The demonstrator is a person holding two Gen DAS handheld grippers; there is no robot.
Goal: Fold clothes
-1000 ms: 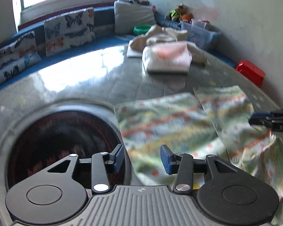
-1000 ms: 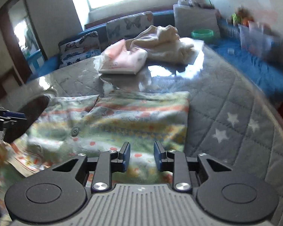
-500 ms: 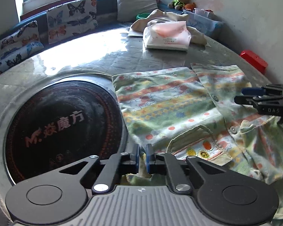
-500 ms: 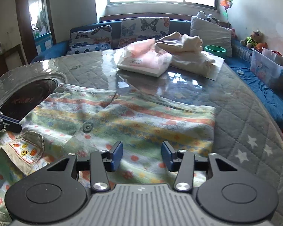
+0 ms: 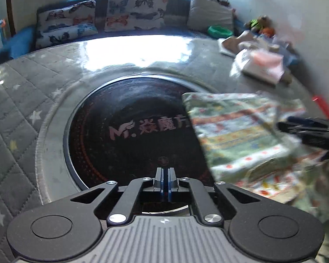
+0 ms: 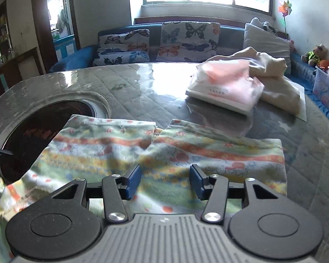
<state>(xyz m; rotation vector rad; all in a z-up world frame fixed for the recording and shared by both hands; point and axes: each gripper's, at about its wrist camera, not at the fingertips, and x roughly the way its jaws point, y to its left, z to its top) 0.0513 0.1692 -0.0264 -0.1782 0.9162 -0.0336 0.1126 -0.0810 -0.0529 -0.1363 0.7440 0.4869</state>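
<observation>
Right wrist view — right gripper (image 6: pixel 165 180) jaws opening over patterned baby shirt (image 6: pixel 208 153), nothing pinched; left gripper (image 5: pixel 165 183) shut, seemingly empty — regrasp hem next.

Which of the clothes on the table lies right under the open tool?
The striped, colourful garment, spread flat beneath the right tool, whose jaws are opening. The cream clothes lie heaped farther back.

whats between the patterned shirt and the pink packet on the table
Bare glossy table, nothing on it, shown in the right wrist view between the patterned shirt and the pink packet.
</observation>
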